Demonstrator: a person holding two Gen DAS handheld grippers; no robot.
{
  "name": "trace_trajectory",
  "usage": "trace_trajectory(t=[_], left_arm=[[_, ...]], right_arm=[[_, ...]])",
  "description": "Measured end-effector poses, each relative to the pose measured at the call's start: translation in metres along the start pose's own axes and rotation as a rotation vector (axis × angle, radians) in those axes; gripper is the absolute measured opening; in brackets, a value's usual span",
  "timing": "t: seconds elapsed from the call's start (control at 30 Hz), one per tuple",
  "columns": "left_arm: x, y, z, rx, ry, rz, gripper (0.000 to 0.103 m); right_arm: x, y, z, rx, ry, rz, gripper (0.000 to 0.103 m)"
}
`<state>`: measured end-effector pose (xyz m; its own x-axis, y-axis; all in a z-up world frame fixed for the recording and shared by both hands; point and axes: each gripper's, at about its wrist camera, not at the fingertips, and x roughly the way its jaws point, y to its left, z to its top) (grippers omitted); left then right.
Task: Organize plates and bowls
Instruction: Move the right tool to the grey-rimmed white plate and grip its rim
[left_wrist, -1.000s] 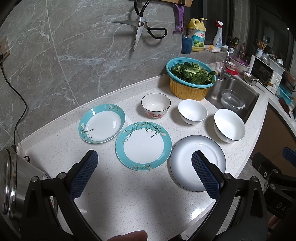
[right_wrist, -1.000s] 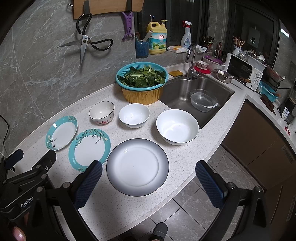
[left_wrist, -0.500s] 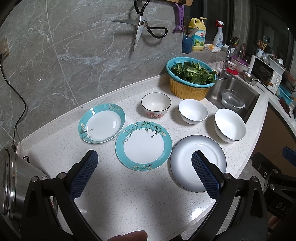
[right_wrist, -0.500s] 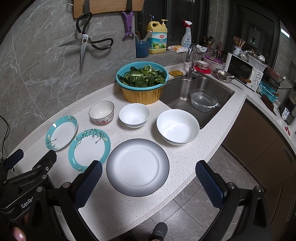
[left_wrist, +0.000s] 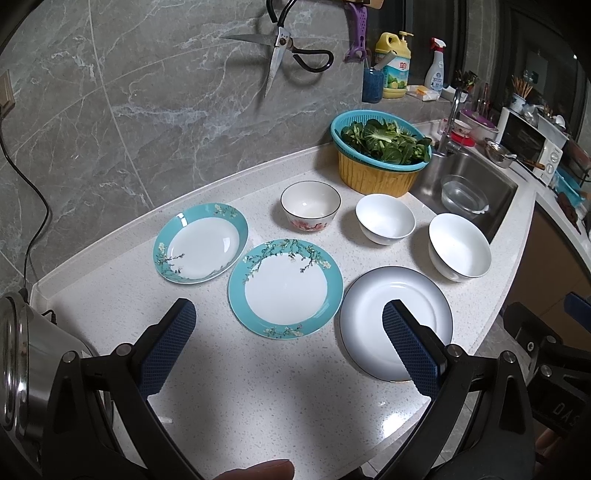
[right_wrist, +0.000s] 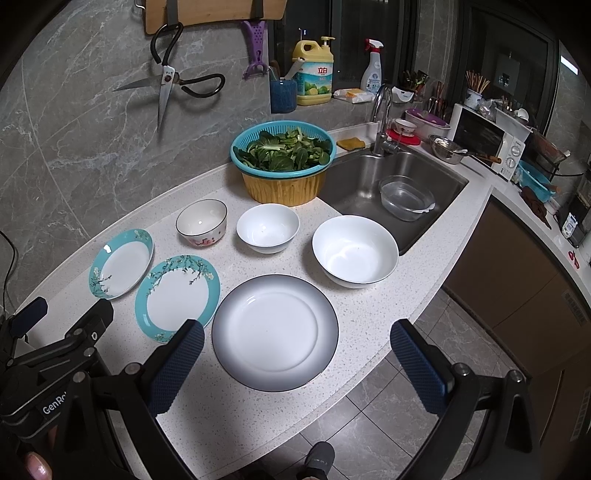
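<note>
- The left gripper (left_wrist: 286, 341) hung above the front of the bench (left_wrist: 258, 398), its blue pads spread wide and holding nothing
- The right gripper (right_wrist: 295, 360) hung above the front edge of the bench, also spread wide and holding nothing
- The grey-rimmed plate (right_wrist: 275, 332) lay flat near the front edge, just under the right gripper
- The big teal plate (left_wrist: 284, 287) lay just beside it, on its left, almost touching
- The small teal plate (left_wrist: 200, 248) lay a bit further back, towards the left end of the bench, close to the big teal one
- The big white bowl (right_wrist: 355, 251) stood behind the grey-rimmed plate, near the edge by the sink (right_wrist: 354, 184)
- The small white bowl (right_wrist: 267, 228) stood to its left, apart from it
- The flowered bowl (left_wrist: 310, 206) stood left of that, behind the teal plates
- A basket of greens (right_wrist: 283, 162) stood at the back of the bench, next to the sink
- A clear bowl (right_wrist: 406, 197) sat in the sink
- Scissors (right_wrist: 166, 83) hung on the wall
</note>
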<state>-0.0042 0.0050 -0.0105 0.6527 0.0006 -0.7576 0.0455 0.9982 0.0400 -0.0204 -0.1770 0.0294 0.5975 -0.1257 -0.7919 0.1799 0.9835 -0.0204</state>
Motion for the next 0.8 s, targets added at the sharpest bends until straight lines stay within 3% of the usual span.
trace_trajectory(t=[0.13,0.3,0.4,0.57,0.67,0.73,0.8], left_arm=[[0.011,0.0,-0.007,0.013,0.023,-0.02,0.103],[0.045,0.005,-0.026,0.028,0.084,-0.104,0.103],[0.07,0.004,-0.044,0.038,0.124,-0.179,0.102],[0.129,-0.006,-0.074,-0.036,0.306,-0.326,0.102],[0.158,-0.012,-0.087,-0.107,0.334,-0.346,0.102],[0.176,-0.014,-0.092,-0.197,0.367,-0.389,0.102],[0.187,-0.02,-0.094,-0.236,0.348,-0.417,0.102]], right_arm=[[0.003,0.0,-0.002,0.009,0.01,-0.008,0.103],[0.013,-0.003,-0.004,0.03,0.032,0.006,0.103],[0.03,-0.023,-0.014,0.07,0.06,0.07,0.103],[0.076,-0.07,-0.031,0.202,0.162,0.218,0.103],[0.113,-0.093,-0.035,0.238,0.215,0.322,0.103],[0.139,-0.103,-0.034,0.244,0.249,0.4,0.098],[0.16,-0.11,-0.032,0.24,0.282,0.46,0.093]])
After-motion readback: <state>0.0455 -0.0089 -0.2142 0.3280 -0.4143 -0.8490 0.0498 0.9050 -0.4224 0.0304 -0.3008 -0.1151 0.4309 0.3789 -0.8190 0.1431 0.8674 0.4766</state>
